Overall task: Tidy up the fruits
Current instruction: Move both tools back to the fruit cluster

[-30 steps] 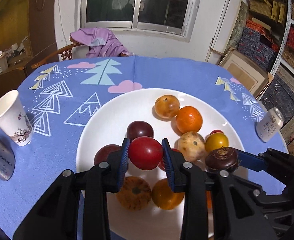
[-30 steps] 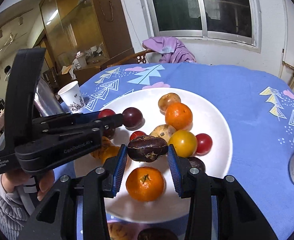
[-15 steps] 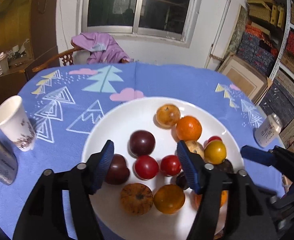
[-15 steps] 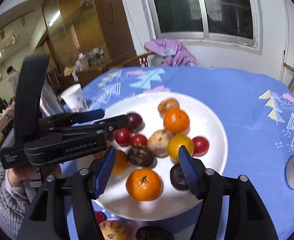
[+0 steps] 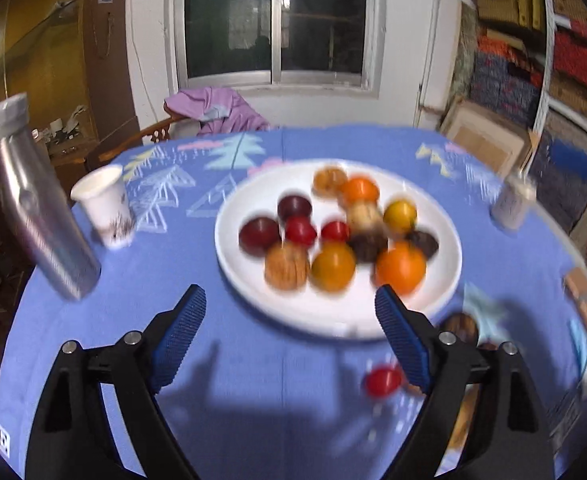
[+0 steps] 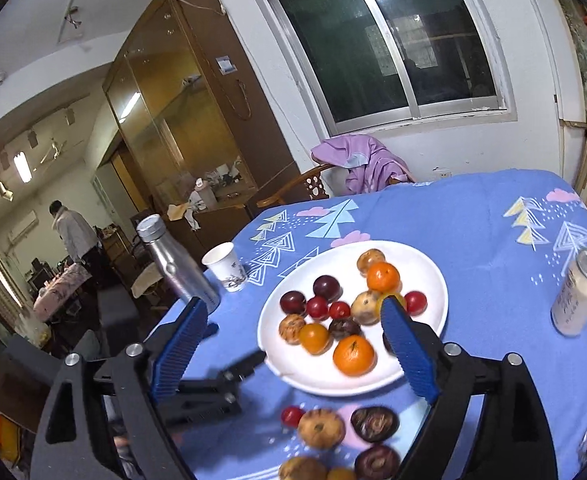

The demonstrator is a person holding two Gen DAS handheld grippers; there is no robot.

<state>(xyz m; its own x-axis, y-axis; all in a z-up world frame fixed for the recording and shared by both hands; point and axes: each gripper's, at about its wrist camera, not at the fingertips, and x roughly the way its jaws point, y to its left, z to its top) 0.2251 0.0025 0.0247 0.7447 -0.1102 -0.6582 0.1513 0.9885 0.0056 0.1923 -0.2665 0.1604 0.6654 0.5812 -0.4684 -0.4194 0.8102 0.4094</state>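
A white plate on the blue cloth holds several fruits: mandarins, dark plums, small red tomatoes and a dark wrinkled fruit. More fruits lie loose on the cloth in front of the plate, among them a red tomato and a tan fruit. My left gripper hangs short of the plate's near rim, its jaws opening, nothing between them. My right gripper is higher and back from the plate, its jaws also opening and empty. The left wrist view is blurred.
A steel bottle and a paper cup stand left of the plate. A drinks can stands at the right. A chair with a purple garment is behind the table. A person stands in the far room.
The left gripper let go of a red tomato and the right let go of the dark wrinkled fruit; both now lie on the plate. Both grippers opened wide and drew back, the right rising.
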